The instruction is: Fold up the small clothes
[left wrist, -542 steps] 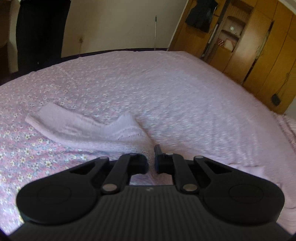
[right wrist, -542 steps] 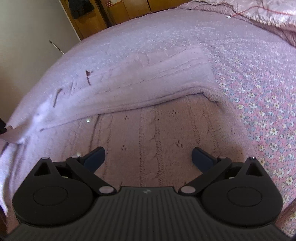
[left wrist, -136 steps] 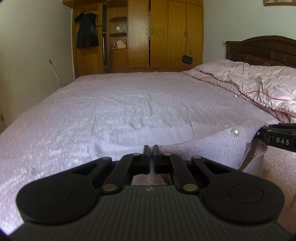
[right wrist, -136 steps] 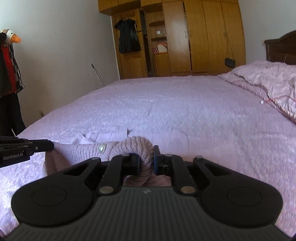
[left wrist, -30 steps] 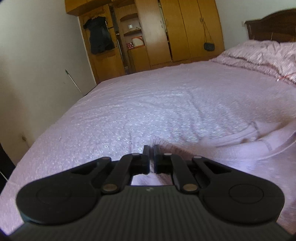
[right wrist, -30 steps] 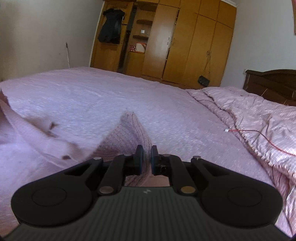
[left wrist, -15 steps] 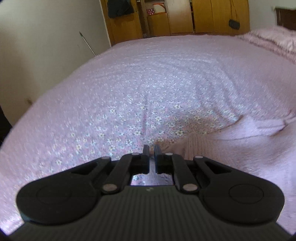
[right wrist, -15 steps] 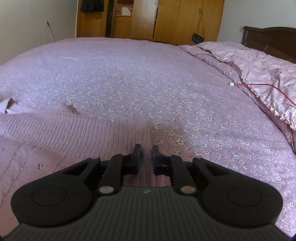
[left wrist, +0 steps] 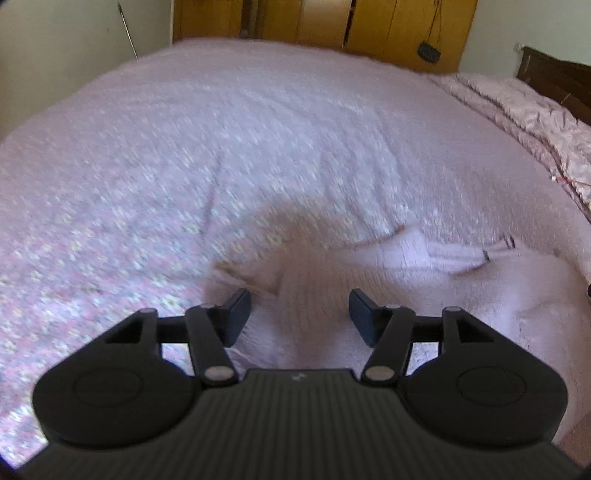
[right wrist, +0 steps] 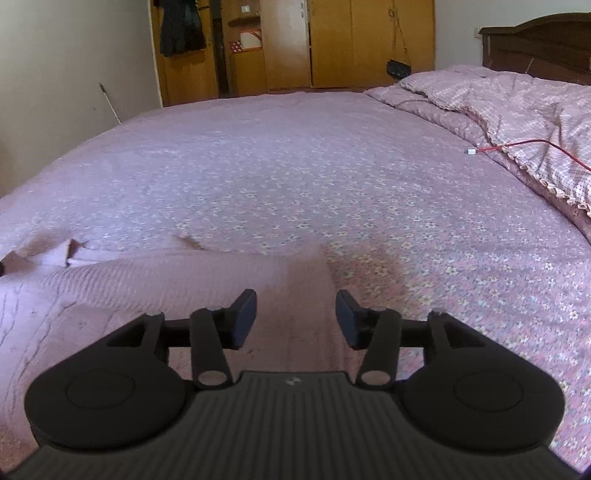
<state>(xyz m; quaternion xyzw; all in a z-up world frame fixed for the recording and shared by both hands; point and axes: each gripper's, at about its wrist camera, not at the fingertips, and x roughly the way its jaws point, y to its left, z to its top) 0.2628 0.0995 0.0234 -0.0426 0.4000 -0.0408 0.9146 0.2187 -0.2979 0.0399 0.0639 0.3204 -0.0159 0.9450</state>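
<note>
A small pink knitted cardigan (left wrist: pixel 406 280) lies flat on the flowered bedspread (left wrist: pixel 258 129). In the left wrist view its left corner sits just beyond my left gripper (left wrist: pixel 300 312), whose jaws are opening with knit lying under the gap and no pad pressing on it. In the right wrist view the cardigan (right wrist: pixel 155 291) fills the lower left, its right corner under my right gripper (right wrist: pixel 295 317). That gripper's jaws are opening too, and the fabric lies loose beneath them.
A crumpled pink quilt (right wrist: pixel 517 107) with a red cable (right wrist: pixel 524 147) lies along the right side of the bed. Wooden wardrobes (right wrist: pixel 332 40) and a dark headboard (right wrist: pixel 546 33) stand beyond. Open bedspread (right wrist: pixel 295 158) stretches ahead of the cardigan.
Both grippers, shut on the cardigan's corners a second ago, came down to the bed and their jaws have spread. The corners now lie on the bedspread.
</note>
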